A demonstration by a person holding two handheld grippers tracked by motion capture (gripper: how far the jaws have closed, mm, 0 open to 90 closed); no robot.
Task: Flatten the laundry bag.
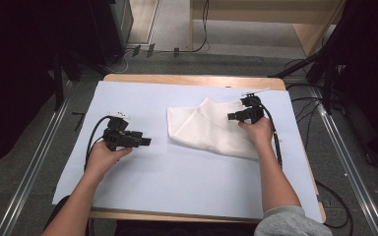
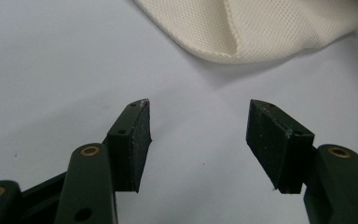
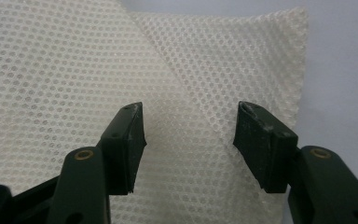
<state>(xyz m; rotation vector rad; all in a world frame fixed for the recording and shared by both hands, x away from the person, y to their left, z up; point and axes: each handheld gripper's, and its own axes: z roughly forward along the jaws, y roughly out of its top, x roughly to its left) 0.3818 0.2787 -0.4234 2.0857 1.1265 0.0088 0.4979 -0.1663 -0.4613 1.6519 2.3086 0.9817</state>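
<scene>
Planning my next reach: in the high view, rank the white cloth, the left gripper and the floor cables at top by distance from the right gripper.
1. White cloth, directly under the right gripper.
2. Left gripper, across the table's left side.
3. Floor cables, beyond the table's far edge.

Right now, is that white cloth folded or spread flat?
Folded: the white mesh cloth lies in overlapping layers, one edge crossing diagonally over another.

A pale blue sheet covers most of a wooden table. Black cables lie on the grey floor around it. Behind stands a wooden shelf.
</scene>
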